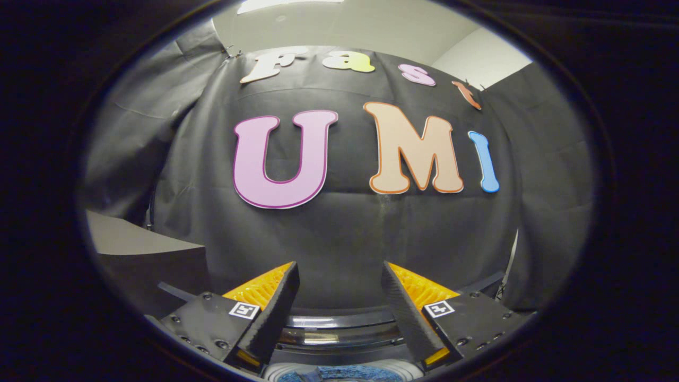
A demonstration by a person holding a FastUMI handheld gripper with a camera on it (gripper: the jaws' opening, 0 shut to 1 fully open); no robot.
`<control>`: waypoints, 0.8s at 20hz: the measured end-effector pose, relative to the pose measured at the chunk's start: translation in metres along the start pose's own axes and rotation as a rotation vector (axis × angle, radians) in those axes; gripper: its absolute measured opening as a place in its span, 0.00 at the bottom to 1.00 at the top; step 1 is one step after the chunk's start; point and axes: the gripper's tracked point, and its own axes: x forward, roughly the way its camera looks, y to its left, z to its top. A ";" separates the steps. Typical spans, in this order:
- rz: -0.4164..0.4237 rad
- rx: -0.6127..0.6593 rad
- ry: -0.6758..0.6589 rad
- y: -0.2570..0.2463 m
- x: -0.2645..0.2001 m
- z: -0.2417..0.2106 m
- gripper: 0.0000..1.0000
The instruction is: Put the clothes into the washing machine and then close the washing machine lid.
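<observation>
My gripper point(338, 265) is open, its fingers spread wide with nothing between them, pointing at the black cloth wall. Below and between the fingers lies a dark, glossy curved part of the washing machine point(339, 330); I cannot tell whether it is the lid or the top rim. Under it, closest to me, a pale round rim point(276, 371) rings a patch of blue clothes point(350, 373) that seems to lie inside the drum. Most of the machine is hidden beneath the fingers.
The black cloth wall point(339, 233) hangs close ahead, beyond the machine. A grey flat-topped block point(138, 241) stands to the left of the fingers. A thin pale pole point(512, 254) runs down the wall on the right.
</observation>
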 end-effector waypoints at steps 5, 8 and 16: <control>0.010 -0.007 0.000 0.001 0.001 0.001 0.97; 0.011 -0.004 -0.009 0.002 0.000 0.002 0.97; 0.019 0.001 -0.018 0.002 0.000 0.003 0.97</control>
